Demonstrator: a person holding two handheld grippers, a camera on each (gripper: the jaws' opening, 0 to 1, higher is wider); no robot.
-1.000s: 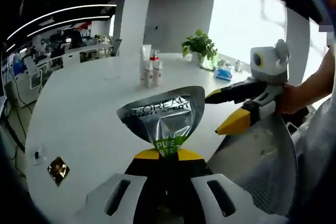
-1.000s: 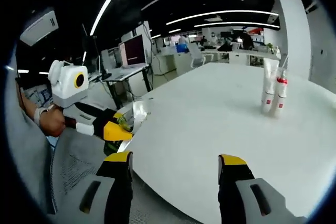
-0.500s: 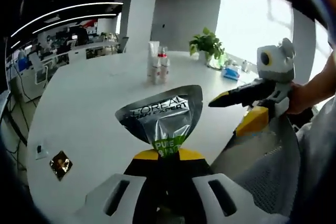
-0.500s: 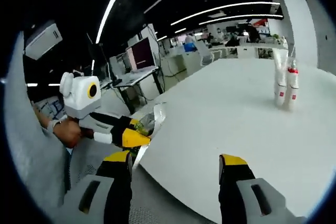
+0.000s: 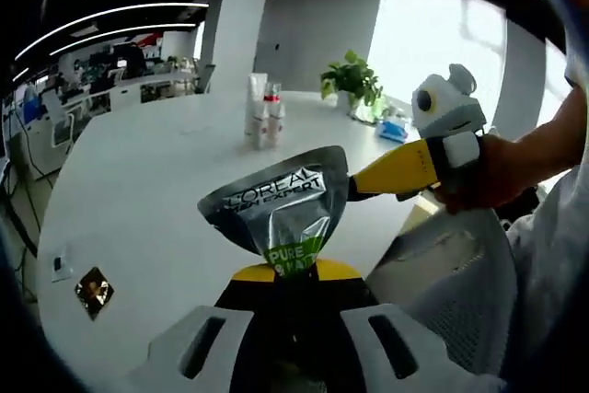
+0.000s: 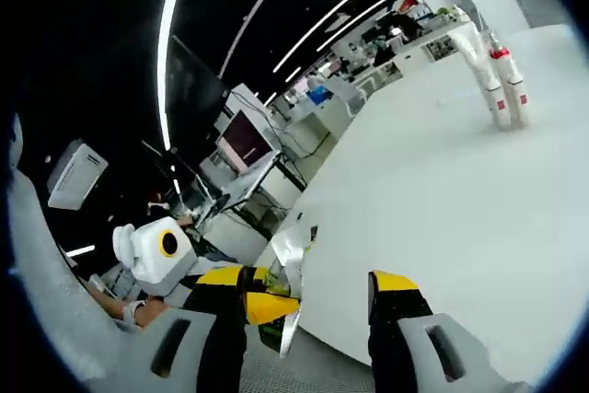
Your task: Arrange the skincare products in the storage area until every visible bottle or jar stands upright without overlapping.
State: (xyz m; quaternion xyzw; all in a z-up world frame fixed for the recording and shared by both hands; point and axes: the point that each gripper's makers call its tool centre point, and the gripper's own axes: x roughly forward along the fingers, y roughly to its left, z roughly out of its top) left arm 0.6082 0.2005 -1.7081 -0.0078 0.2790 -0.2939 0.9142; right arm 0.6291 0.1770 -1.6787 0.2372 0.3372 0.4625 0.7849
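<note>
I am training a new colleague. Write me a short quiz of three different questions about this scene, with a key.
1. True or false: the left gripper is shut on the silver foil sachet with the green band.
2. How do the white tubes and bottles with red details stand on the round white table? A) upright, close together B) lying flat C) stacked
3. Fill in: the jaws of the right gripper stand ____.

Key: 1 true; 2 A; 3 apart, with nothing between them, next to the sachet's edge.
</note>
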